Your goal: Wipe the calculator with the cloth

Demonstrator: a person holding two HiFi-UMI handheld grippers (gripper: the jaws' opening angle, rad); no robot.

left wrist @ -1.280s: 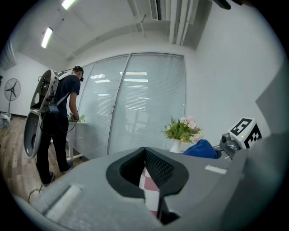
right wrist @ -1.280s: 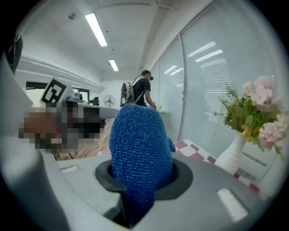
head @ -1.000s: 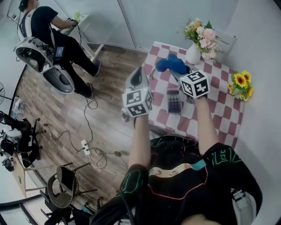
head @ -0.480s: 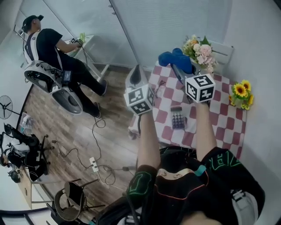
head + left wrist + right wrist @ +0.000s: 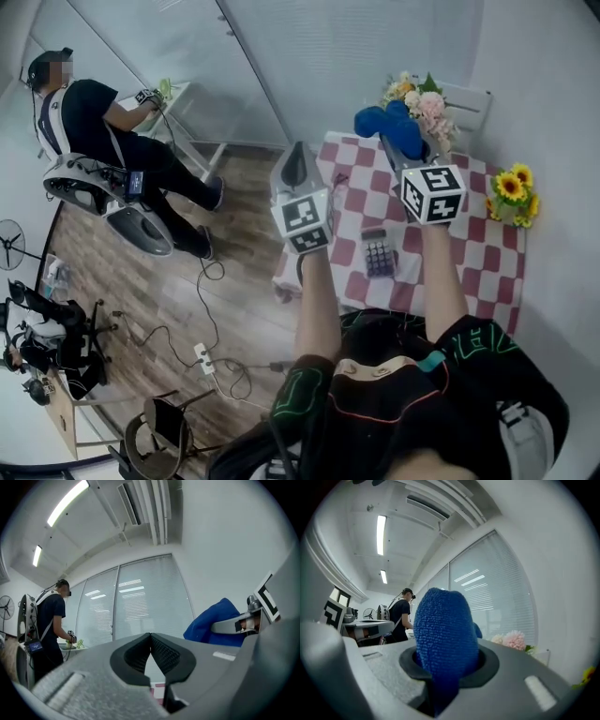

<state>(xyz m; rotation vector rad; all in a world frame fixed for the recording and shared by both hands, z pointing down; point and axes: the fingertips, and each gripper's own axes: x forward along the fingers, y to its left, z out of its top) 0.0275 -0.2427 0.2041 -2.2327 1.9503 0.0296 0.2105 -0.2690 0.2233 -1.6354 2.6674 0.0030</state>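
Note:
The dark calculator (image 5: 377, 253) lies on the red-and-white checked table (image 5: 473, 258), below and between my two raised grippers. My right gripper (image 5: 395, 146) is held high over the table's far side, shut on a blue cloth (image 5: 383, 122). In the right gripper view the cloth (image 5: 443, 630) bulges up between the jaws of that gripper (image 5: 445, 667). My left gripper (image 5: 294, 152) hangs over the table's left edge with its jaws closed and nothing between them. The left gripper view shows its pads meeting at the left gripper's tip (image 5: 151, 639), with the blue cloth (image 5: 213, 623) off to the right.
A white vase of pink flowers (image 5: 416, 92) stands at the table's far edge and a sunflower bunch (image 5: 511, 190) at its right edge. Another person (image 5: 98, 122) works at a desk far left. Cables and a power strip (image 5: 202, 356) lie on the wood floor.
Both grippers have risen away from the table top, the right one carrying the blue cloth upward. The calculator has stayed in place on the table.

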